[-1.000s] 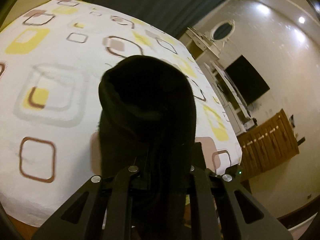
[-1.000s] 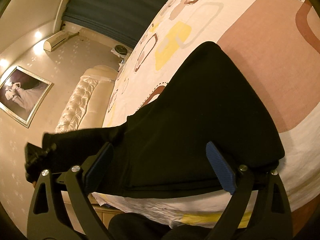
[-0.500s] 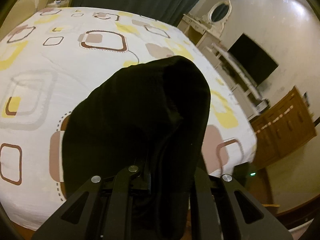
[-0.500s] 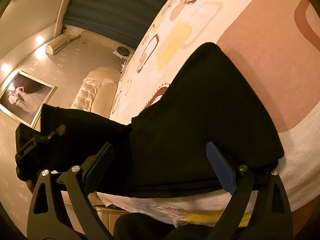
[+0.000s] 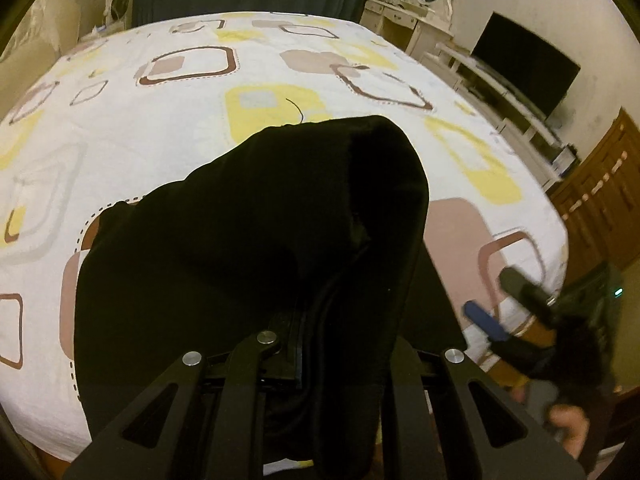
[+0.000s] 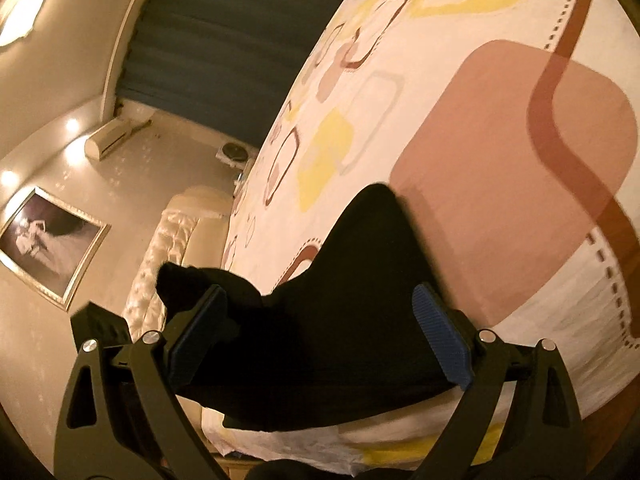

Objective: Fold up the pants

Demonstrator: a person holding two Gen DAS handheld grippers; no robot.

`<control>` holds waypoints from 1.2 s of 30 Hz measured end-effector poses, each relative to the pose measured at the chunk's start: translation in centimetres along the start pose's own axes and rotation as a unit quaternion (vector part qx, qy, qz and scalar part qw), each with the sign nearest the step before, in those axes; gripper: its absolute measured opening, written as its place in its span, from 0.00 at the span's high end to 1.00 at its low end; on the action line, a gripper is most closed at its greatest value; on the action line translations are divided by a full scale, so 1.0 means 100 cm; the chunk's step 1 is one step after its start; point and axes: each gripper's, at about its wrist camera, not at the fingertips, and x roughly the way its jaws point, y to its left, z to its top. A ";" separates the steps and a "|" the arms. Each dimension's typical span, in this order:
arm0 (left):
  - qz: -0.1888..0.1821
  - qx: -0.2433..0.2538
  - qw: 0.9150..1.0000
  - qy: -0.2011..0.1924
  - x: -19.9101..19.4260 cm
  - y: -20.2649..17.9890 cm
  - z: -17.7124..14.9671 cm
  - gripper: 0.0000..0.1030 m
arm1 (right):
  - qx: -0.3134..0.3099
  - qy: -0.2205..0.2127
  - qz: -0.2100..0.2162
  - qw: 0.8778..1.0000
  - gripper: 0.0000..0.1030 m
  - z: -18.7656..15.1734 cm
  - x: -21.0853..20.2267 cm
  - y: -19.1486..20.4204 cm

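Lying on bed (image 5: 120,152) — black pants (image 5: 260,240), folded over

No readable text

Neither wrist view shows any lettering, label, brand, number or sign that can be made out.

- A wide bed (image 5: 168,152) carries everything; its white cotton sheet (image 6: 472,16) is printed with rounded squares in yellow, dusty pink and brown outline.
- Black fabric pants (image 5: 256,240) lie directly on the sheet near the bed's near edge, partly lifted into a hump.
- In the right wrist view the pants (image 6: 352,320) reach the mattress edge.
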 end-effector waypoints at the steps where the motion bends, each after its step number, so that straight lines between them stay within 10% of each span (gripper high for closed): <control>1: 0.004 0.002 1.000 0.001 0.003 -0.001 -0.001 0.88 | 0.002 -0.001 0.000 1.000 0.09 0.000 0.000 -0.001; 36: 0.133 0.063 0.989 -0.003 0.053 -0.039 -0.025 0.87 | 0.040 -0.017 -0.013 0.999 0.09 0.006 -0.007 -0.026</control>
